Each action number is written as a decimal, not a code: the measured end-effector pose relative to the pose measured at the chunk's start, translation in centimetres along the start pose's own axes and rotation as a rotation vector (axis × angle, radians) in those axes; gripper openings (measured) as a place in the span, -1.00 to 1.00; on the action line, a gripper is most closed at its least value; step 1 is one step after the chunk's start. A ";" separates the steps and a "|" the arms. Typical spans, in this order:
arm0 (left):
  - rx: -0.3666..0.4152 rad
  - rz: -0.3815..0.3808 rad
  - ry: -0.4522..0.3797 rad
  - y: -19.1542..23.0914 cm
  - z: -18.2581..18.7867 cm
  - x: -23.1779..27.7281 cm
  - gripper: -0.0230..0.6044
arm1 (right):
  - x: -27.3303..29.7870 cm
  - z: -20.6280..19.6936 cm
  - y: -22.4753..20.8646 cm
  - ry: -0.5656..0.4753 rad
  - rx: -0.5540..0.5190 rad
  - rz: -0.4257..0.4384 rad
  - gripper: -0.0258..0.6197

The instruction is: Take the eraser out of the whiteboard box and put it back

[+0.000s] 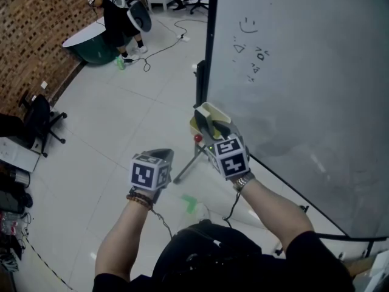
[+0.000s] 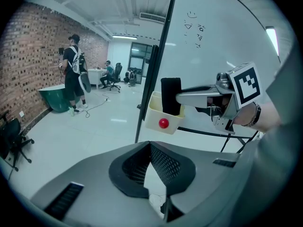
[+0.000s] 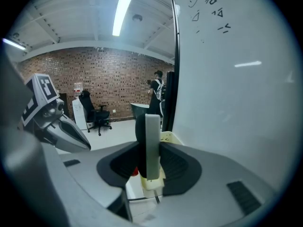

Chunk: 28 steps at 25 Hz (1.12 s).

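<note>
Two forearms reach forward and down in the head view, each hand wrapped around a gripper that carries a marker cube. The left gripper (image 1: 163, 156) hangs over open floor, tilted downward, its dark ribbed pads pressed together with nothing between them. The right gripper (image 1: 213, 131) reaches farther ahead to the whiteboard box (image 1: 214, 109), with a metal watch band at that wrist.

Its jaws pinch the eraser (image 3: 151, 143), which stands upright. The lower end sits inside the box and the upper part rises above the rim.

The box hangs at the left edge of the whiteboard (image 1: 304, 72), just beside the black upright post (image 1: 205, 53) of the stand. To the left, the floor (image 1: 121, 114) lies open between the two grippers and out to a brick wall (image 1: 30, 29). A black office chair (image 1: 39, 117) and a standing person (image 2: 73, 74) are well apart from the box.

The box is cream plastic, open-topped, with a round red knob (image 2: 164, 123) on its front. The eraser is a flat block, black with a pale edge. The board is matte grey-white with a few small marker scribbles, and the floor is glossy white.
</note>
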<state>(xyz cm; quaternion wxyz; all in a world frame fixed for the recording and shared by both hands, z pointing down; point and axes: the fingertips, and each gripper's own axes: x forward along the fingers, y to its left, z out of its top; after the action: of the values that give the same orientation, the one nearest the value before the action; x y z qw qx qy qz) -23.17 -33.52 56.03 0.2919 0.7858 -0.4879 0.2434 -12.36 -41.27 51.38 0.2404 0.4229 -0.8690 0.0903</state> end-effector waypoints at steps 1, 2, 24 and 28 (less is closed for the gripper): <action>-0.004 0.002 0.003 0.2 -0.1 0.2 -0.93 | 0.2 -0.1 -0.1 0.003 -0.004 0.000 -0.41; -0.010 0.002 0.007 0.3 -0.2 0.4 -0.93 | 0.4 -0.1 -0.2 0.005 -0.007 -0.001 -0.41; 0.000 0.005 0.019 0.8 0.1 1.0 -0.93 | 1.5 -0.8 -0.2 0.024 -0.012 -0.009 -0.34; -0.007 0.004 0.025 0.5 -0.6 0.6 -0.93 | 0.8 -1.0 0.3 0.020 -0.007 -0.006 -0.34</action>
<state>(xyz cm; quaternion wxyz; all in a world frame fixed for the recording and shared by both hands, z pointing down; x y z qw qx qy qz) -23.45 -33.63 57.01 0.3003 0.7806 -0.4867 0.2520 -12.69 -41.31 52.64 0.2508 0.4237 -0.8656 0.0910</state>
